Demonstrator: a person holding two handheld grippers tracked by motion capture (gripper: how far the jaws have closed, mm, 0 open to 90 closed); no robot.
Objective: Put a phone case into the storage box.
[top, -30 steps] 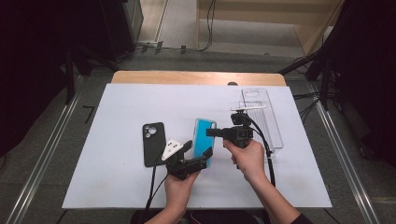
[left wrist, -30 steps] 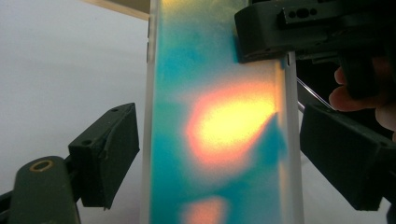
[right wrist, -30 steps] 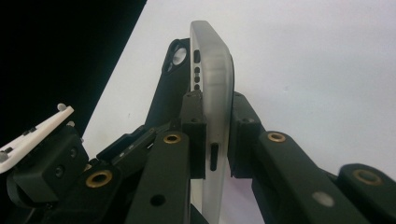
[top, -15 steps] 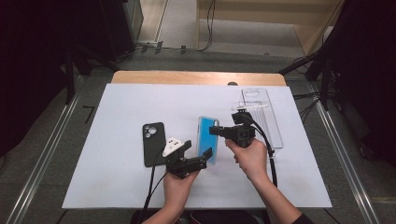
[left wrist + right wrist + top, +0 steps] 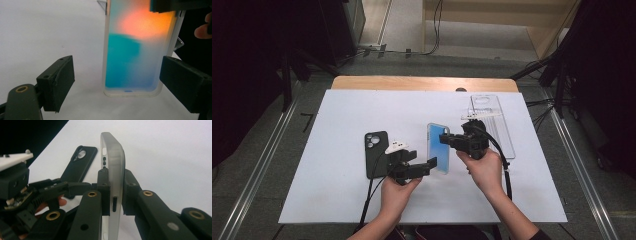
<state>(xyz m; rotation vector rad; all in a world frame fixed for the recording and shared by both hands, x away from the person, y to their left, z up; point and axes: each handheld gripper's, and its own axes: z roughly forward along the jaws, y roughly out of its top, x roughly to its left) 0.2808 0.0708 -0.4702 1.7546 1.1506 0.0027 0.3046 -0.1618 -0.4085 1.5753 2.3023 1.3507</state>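
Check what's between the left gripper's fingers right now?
The bottom end of the blue phone, in the left gripper view. Neither of the left gripper's fingers touches it; white table shows in the gaps. The right gripper clamps the phone's edge.

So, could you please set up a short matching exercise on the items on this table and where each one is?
Things:
1. blue phone case
2. black phone case
3. clear phone case
4. left gripper

Places or states:
A. flat on the mat, far right
B. clamped on edge by the right gripper
C. flat on the mat, left
D. jaws open beside the blue case

Pairs: 1-B, 2-C, 3-A, 4-D
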